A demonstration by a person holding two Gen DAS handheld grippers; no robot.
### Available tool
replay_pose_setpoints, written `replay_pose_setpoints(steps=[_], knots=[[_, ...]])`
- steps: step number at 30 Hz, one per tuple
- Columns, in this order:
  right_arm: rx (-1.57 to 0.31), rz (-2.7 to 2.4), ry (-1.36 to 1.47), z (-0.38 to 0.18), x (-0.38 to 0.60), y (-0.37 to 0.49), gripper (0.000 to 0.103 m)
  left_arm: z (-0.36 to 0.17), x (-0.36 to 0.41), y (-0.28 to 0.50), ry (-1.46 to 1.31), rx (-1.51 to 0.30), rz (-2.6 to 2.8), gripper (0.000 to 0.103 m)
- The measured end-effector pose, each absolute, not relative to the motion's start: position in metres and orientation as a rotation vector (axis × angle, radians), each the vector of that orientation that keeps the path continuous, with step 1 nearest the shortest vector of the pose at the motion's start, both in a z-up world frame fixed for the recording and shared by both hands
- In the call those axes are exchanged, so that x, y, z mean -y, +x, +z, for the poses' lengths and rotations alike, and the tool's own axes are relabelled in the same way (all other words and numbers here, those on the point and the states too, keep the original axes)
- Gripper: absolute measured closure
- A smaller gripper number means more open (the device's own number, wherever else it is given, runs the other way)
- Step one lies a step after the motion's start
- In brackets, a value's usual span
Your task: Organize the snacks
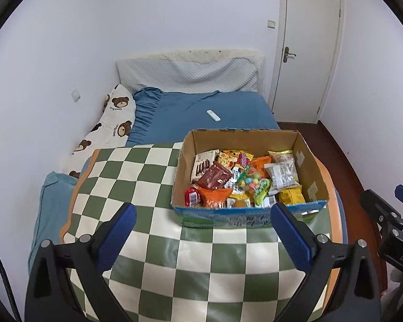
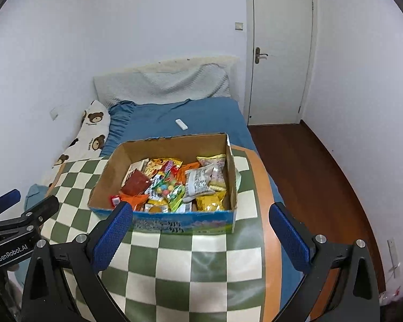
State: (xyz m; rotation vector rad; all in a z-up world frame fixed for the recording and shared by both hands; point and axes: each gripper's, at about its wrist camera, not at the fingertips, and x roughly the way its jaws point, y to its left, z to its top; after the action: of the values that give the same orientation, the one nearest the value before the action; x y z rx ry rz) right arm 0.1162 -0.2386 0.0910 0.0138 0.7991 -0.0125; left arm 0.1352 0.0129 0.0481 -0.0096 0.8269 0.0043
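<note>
Cardboard box (image 1: 313, 166) on green-and-white checkered mat (image 1: 153, 187), mat spread over blue-sheeted bed (image 1: 215, 107). Box open-topped, packed with snack packets (image 1: 244, 179): brown, orange, yellow, white wrappers, one clear bag of coloured candies. Left gripper (image 1: 204, 230) held above mat, short of box's near wall, jaws wide apart, nothing between. Right gripper (image 2: 201, 228) likewise spread, empty, near same wall. White remote (image 1: 213, 115) on sheet beyond box.
</note>
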Motion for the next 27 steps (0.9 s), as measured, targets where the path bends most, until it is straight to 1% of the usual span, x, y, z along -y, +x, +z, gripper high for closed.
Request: replay_pose_setpoints(steps=[9,27], knots=[[-0.799,-0.029,0.005,0.081,0.235,0.141,0.000,0.036,-0.009,0.162,0.017,-0.838,0.020,0.001],[-0.802,-0.017,0.010,0.081,0.232,0.140,0.000,0.045,-0.008,0.158,0.024,-0.823,0.002,0.001]])
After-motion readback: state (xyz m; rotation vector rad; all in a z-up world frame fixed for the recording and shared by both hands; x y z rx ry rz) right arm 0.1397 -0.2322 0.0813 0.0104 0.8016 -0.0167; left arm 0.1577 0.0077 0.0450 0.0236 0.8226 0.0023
